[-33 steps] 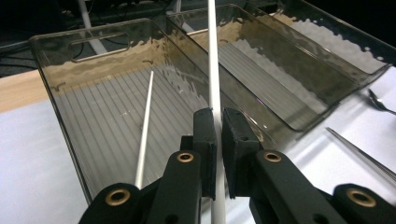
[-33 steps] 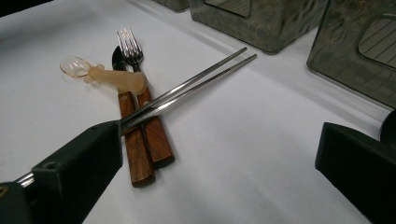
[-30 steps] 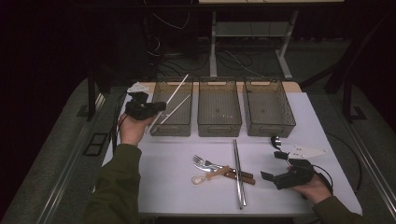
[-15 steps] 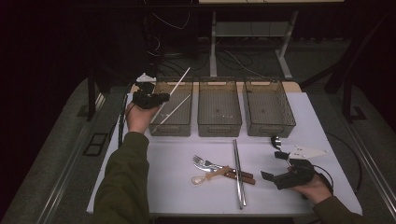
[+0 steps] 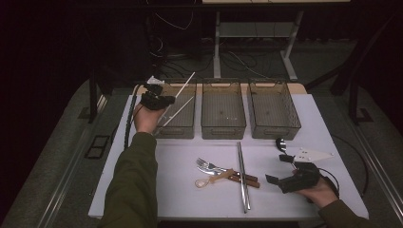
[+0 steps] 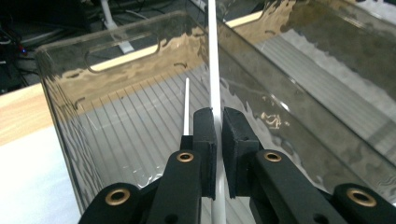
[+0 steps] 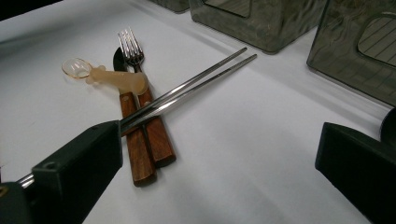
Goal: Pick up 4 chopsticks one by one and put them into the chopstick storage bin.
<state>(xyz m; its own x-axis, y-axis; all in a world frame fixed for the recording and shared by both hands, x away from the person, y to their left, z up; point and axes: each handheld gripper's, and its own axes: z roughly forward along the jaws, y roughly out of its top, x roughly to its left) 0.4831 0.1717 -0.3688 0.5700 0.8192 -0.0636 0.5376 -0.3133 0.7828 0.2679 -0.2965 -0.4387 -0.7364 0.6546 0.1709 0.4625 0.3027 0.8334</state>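
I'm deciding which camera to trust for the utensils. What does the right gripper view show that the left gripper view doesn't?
Right gripper view: metal chopsticks lying across a wood-handled fork and knife, a small translucent spoon, and open tongs of the right gripper.

Left gripper view: the left gripper, tongs shut on a white chopstick, and a second white chopstick inside the bin.

Shared: the white tabletop and smoky clear bins.
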